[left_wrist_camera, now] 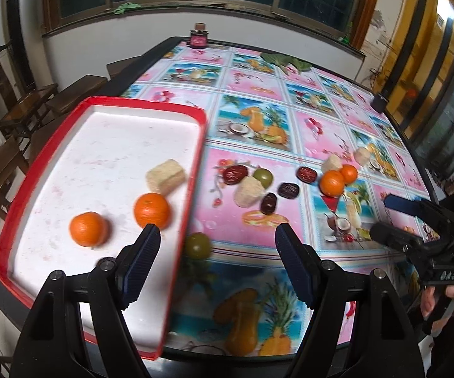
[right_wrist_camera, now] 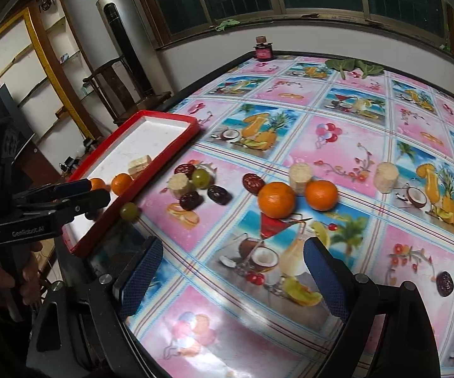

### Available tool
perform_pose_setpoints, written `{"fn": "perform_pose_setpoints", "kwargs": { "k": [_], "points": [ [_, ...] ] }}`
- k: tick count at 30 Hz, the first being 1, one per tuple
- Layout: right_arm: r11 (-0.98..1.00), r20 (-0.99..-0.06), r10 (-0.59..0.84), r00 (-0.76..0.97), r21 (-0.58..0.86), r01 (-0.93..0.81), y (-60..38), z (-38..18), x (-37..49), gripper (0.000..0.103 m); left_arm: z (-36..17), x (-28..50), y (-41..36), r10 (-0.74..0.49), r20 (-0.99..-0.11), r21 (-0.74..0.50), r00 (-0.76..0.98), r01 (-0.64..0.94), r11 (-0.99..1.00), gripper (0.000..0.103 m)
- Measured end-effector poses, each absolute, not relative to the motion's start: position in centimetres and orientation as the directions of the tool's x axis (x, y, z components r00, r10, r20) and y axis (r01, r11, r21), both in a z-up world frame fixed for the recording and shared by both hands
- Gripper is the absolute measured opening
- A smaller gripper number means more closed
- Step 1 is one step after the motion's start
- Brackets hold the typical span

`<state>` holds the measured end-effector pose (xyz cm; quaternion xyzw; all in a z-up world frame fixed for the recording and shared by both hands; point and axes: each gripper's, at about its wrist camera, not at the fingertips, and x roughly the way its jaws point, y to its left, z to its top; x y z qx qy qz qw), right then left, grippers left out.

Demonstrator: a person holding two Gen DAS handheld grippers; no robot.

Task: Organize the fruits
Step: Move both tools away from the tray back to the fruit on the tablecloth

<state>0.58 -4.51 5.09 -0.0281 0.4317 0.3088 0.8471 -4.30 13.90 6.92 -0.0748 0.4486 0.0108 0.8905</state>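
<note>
A red-rimmed white tray [left_wrist_camera: 41, 154] lies at the table's left and holds two oranges [left_wrist_camera: 151, 210] and a beige cake piece [left_wrist_camera: 165, 176]. My left gripper [left_wrist_camera: 217, 245] is open and empty above the tray's right edge, near a green fruit [left_wrist_camera: 198, 245] lying just outside the rim. On the cloth lie dark red dates [left_wrist_camera: 235, 174], a green fruit [left_wrist_camera: 263, 177], a cake piece [left_wrist_camera: 248, 192] and two oranges [right_wrist_camera: 276, 199]. My right gripper [right_wrist_camera: 233, 256] is open and empty, in front of those two oranges. It also shows in the left wrist view [left_wrist_camera: 381, 217].
The table [right_wrist_camera: 353, 145] has a pink and blue fruit-print cloth. Cake pieces [right_wrist_camera: 385, 176] and a lone date [right_wrist_camera: 445, 283] lie to the right. A small jar [right_wrist_camera: 264, 51] and green leaves [right_wrist_camera: 354, 66] sit at the far edge. A dark cup [left_wrist_camera: 378, 102] stands far right. Chairs stand left.
</note>
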Motion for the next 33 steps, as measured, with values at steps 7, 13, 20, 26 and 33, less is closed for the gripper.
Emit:
{"fn": "perform_pose_setpoints", "kwargs": {
  "k": [7,13,20,26,33],
  "points": [
    [0.831,-0.749,0.484,0.452,0.232,-0.506,-5.8,4.7,1.9,0.085,5.3,-3.3,11.1,-0.097,-0.830,-0.132,0.550,-0.024,0.991,0.075],
    [0.828,-0.764,0.482,0.429,0.236,-0.509,-5.8,3.9,2.5,0.069,4.4,-1.9,10.3,-0.177,-0.820,-0.207,0.543,0.006,0.978,0.075],
    [0.819,-0.766,0.492,0.413,0.245,-0.519,-5.0,3.2,3.4,0.060,4.7,0.8,11.4,-0.127,-0.817,-0.178,0.563,-0.037,0.983,0.062],
    [0.816,-0.768,0.496,0.405,0.252,-0.521,-3.8,2.4,4.6,0.057,3.4,2.6,11.1,-0.116,-0.837,-0.163,0.534,-0.040,0.986,0.049],
    [0.840,-0.789,0.452,0.416,0.219,-0.496,-2.6,1.5,6.3,0.057,2.2,3.5,11.5,-0.104,-0.851,-0.160,0.515,-0.064,0.985,0.049]
  ]
}}
